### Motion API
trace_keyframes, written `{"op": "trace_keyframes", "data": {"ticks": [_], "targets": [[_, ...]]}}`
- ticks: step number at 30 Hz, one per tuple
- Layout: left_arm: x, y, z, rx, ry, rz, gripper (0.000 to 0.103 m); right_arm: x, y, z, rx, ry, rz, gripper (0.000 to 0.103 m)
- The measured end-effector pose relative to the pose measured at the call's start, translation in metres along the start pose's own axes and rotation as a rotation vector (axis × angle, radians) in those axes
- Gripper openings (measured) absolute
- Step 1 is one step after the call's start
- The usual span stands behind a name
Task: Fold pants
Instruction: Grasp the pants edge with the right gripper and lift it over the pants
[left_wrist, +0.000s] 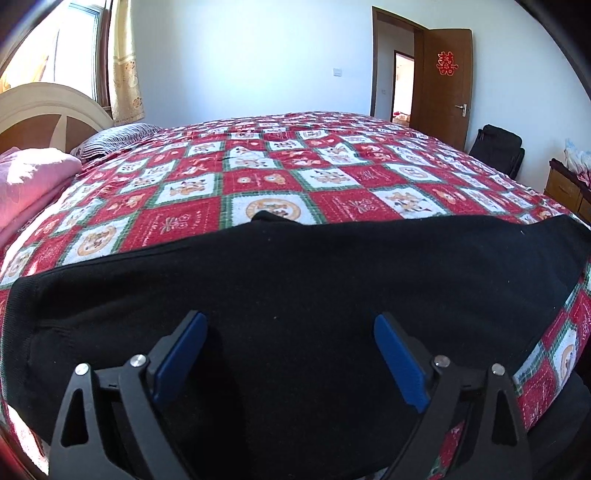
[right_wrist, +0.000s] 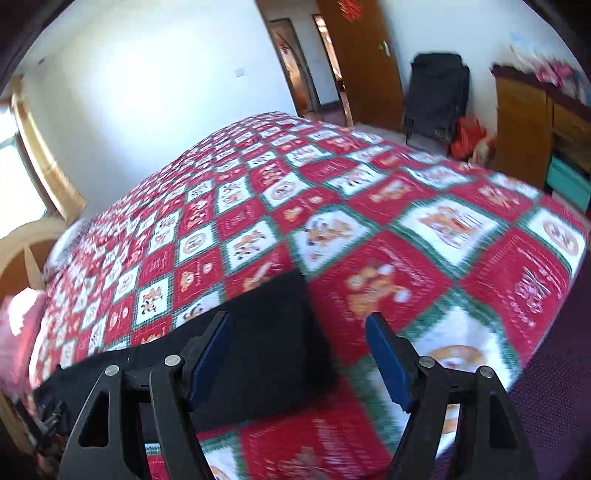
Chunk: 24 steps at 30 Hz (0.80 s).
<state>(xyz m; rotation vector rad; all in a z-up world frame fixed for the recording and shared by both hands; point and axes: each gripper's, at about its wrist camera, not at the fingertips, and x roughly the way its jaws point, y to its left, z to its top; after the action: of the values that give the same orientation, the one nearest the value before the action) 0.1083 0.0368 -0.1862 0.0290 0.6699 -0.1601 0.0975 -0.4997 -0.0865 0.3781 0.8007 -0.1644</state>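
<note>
Over the near edge of the bed, the left gripper (left_wrist: 290, 325) hangs released above the black pants (left_wrist: 295, 280), which lie flat across the patterned quilt (left_wrist: 258, 177). The right gripper (right_wrist: 299, 328), also released, straddles the pants' end. I judge a shallow pinch could catch only one layer, or quilt too. The right view is blurred; the pants' near edge is hidden.

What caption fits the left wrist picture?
Open left gripper hovers over black pants on the quilt.
</note>
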Motion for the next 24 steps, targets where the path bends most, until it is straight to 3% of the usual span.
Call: {"op": "trace_keyframes", "data": {"ticks": [3, 6, 10, 14, 19, 22, 24], "targets": [[0.0, 0.0, -0.001, 0.004, -0.001, 0.002, 0.097, 0.007, -0.014, -0.001, 0.042, 0.061, 0.092, 0.059], [0.0, -0.001, -0.001, 0.004, -0.002, 0.002, 0.098, 0.017, -0.013, -0.005, 0.043, 0.102, 0.119, 0.054], [0.001, -0.001, -0.002, 0.006, -0.006, 0.0, 0.099, 0.025, -0.005, -0.01, -0.023, 0.104, 0.078, 0.053], [0.001, -0.002, -0.003, 0.01, -0.01, -0.001, 0.101, 0.028, -0.005, -0.011, -0.044, 0.086, 0.056, 0.041], [0.002, -0.004, -0.005, 0.01, -0.015, -0.001, 0.102, 0.035, -0.003, -0.013, -0.068, 0.096, 0.072, 0.041], [0.002, -0.004, -0.005, 0.011, -0.016, -0.001, 0.102, 0.038, 0.003, -0.017, -0.12, 0.086, 0.041, 0.03], [0.002, -0.004, -0.005, 0.011, -0.017, 0.0, 0.102, 0.037, 0.007, -0.018, -0.125, 0.101, 0.075, 0.02]]}}
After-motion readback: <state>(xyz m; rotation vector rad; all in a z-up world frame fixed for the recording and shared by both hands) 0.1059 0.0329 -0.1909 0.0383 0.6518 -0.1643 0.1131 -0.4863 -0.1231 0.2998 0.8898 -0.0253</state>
